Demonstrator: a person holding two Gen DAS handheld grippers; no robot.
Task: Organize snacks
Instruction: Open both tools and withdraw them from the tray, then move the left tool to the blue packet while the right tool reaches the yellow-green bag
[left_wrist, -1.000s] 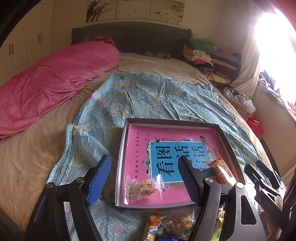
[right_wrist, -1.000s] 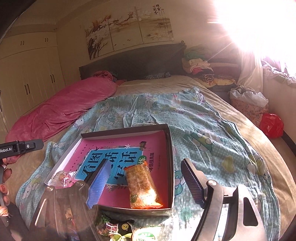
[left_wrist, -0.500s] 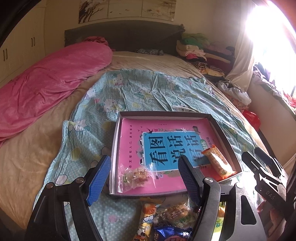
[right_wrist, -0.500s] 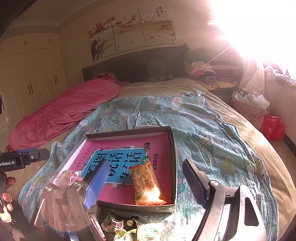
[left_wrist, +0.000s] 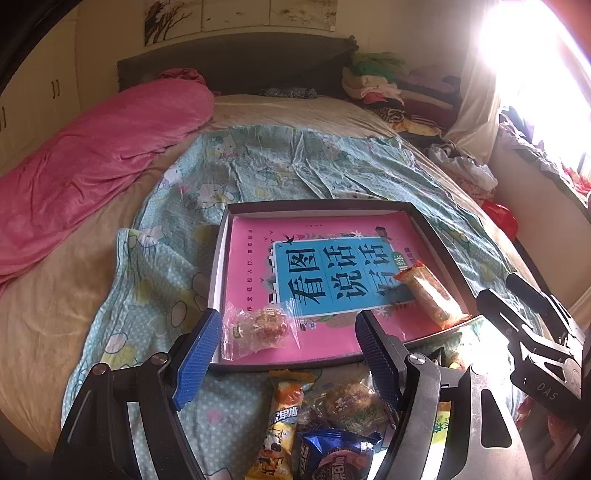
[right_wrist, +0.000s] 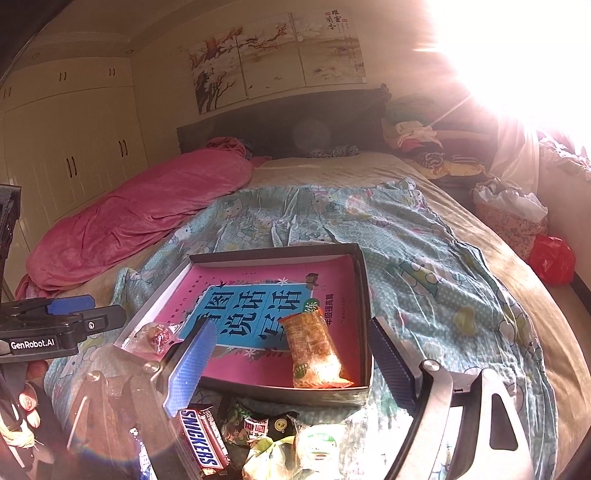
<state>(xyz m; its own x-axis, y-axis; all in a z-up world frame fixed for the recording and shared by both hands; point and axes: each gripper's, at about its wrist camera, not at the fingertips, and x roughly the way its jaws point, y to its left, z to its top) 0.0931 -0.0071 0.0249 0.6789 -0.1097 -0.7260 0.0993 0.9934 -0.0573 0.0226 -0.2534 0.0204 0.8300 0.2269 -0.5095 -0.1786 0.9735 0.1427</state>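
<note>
A shallow dark box (left_wrist: 439, 236) (right_wrist: 364, 280) lies on the bed with a pink and blue book inside. A clear bag of sweets (left_wrist: 258, 328) (right_wrist: 153, 338) rests in its near left corner, and an orange packet (left_wrist: 430, 295) (right_wrist: 314, 347) in its near right corner. Loose snacks (left_wrist: 325, 417) are piled in front of the box, among them a Snickers bar (right_wrist: 201, 439). My left gripper (left_wrist: 286, 356) is open and empty above the pile and the box's near edge. My right gripper (right_wrist: 291, 363) hovers over the orange packet, jaws opening, nothing pressed between the pads.
The box sits on a light blue patterned sheet (left_wrist: 258, 162). A pink duvet (left_wrist: 92, 158) lies along the left side. Clothes are heaped at the headboard's right (left_wrist: 388, 85). A red bag (right_wrist: 552, 262) sits beside the bed. A hand (right_wrist: 29, 402) holds the left gripper.
Both views have drawn back from the box, so more of the snack pile shows at the bottom. The right gripper's jaws have spread a little wider. The orange packet stays in the box.
</note>
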